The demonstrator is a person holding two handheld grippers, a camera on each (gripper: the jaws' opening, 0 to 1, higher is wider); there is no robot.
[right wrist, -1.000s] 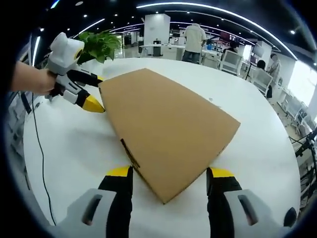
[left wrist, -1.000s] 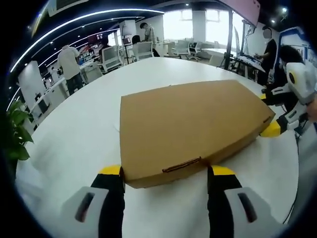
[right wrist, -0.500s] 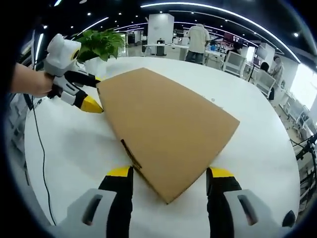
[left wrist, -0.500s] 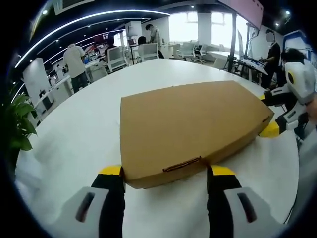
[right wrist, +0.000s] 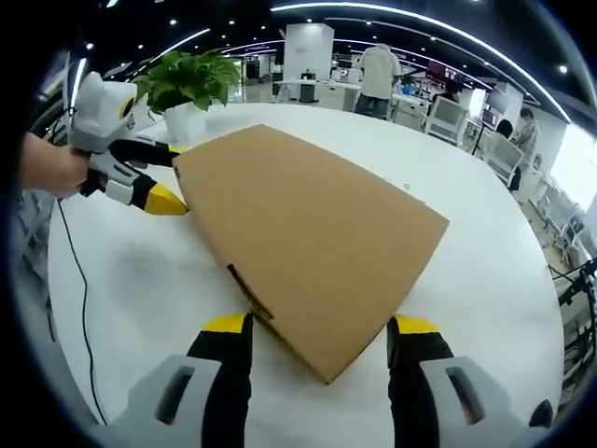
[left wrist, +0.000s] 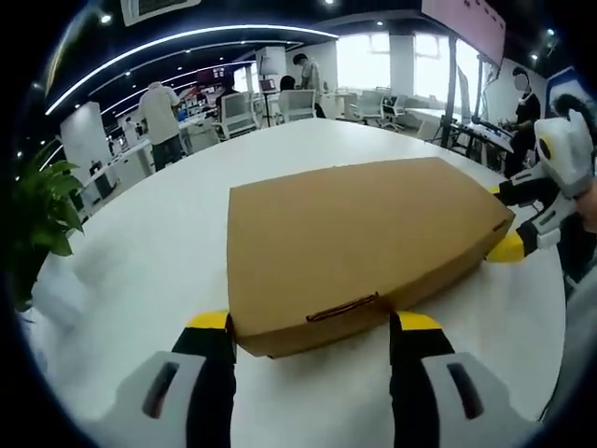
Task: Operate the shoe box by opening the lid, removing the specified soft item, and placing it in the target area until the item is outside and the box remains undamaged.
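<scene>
Cardboard box (left wrist: 359, 245) lies flat on white table (left wrist: 149, 252), lid down, nothing taken out. Left gripper (left wrist: 314, 322) sits at one short end w/ jaws spread, one yellow tip each side of that end, near the small slot/tab in the front edge; looks like touching or just beside the corners, can't tell which. Right gripper (right wrist: 320, 327) is at the opposite end, jaws also spread, straddling a corner of the box, not pinching anything. In the right gripper view the left gripper shows far side, held by a hand (right wrist: 48, 164), tips against the box edge; in the left gripper view the right one shows at the far corner likewise. Plant (right wrist: 187, 82) stands on the table beyond the box. Office w/ people and desks behind. Progress, as I judge it: basically at start. Lid not yet opened, soft item hidden inside, target area not identifiable. Left to do: lift lid w/o tearing, pull item, place it.
</scene>
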